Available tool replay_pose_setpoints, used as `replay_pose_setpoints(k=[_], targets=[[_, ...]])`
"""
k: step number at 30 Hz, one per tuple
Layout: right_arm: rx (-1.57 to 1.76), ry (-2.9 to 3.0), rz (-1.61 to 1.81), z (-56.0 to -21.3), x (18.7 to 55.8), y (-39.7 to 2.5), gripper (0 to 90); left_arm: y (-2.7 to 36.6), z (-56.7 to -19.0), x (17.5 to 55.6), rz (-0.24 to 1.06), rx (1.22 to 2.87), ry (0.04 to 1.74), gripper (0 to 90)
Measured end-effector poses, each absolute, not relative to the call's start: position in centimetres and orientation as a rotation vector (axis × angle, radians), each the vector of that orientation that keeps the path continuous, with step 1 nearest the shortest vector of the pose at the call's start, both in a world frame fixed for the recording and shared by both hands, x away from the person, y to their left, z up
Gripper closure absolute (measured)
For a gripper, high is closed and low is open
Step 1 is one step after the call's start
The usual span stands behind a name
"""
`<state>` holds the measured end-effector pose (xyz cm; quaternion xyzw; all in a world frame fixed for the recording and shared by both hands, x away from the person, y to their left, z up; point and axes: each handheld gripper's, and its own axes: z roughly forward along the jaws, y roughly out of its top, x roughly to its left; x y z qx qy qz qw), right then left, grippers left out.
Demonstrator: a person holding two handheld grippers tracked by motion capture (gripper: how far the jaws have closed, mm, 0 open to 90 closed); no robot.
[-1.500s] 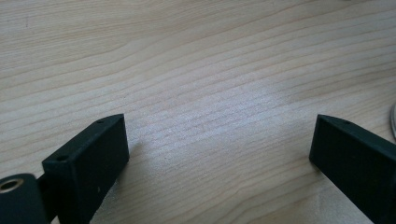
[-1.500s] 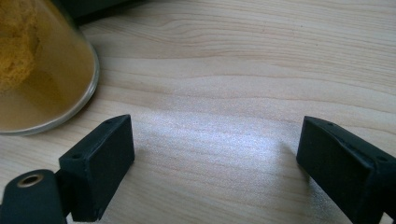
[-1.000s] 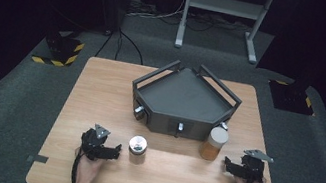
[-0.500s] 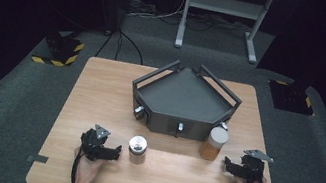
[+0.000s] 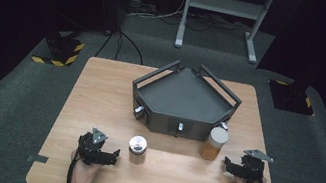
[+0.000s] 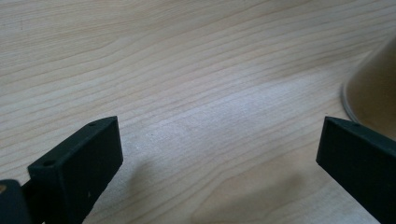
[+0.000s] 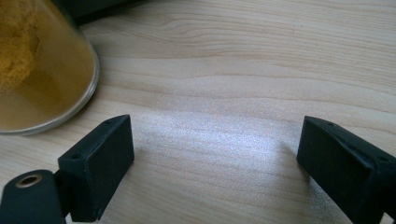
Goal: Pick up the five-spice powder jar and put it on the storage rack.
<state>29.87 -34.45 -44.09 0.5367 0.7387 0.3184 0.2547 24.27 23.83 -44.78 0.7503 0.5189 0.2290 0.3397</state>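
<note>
Left gripper (image 5: 109,155) lower left, jaws spread, empty, small jar (image 5: 137,148) just beside it. Right gripper (image 5: 234,166) lower right, jaws spread, empty; amber jar (image 5: 213,143) near, in front of tray (image 5: 185,95), on table (image 5: 99,95)

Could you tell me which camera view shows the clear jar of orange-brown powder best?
The high view: the clear jar of orange-brown powder stands whole and upright beside the dark grey tray. The right gripper view shows just its lower wall and powder; the left gripper view shows another container's edge.
</note>
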Motion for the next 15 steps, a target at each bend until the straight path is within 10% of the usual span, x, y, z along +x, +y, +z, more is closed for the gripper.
replay_pose_setpoints(k=[15], targets=[[1.457,2.006,0.865,-44.1,29.9,-34.4,10.9,23.2,-44.5,23.0,0.514,1.994,1.259,0.5]])
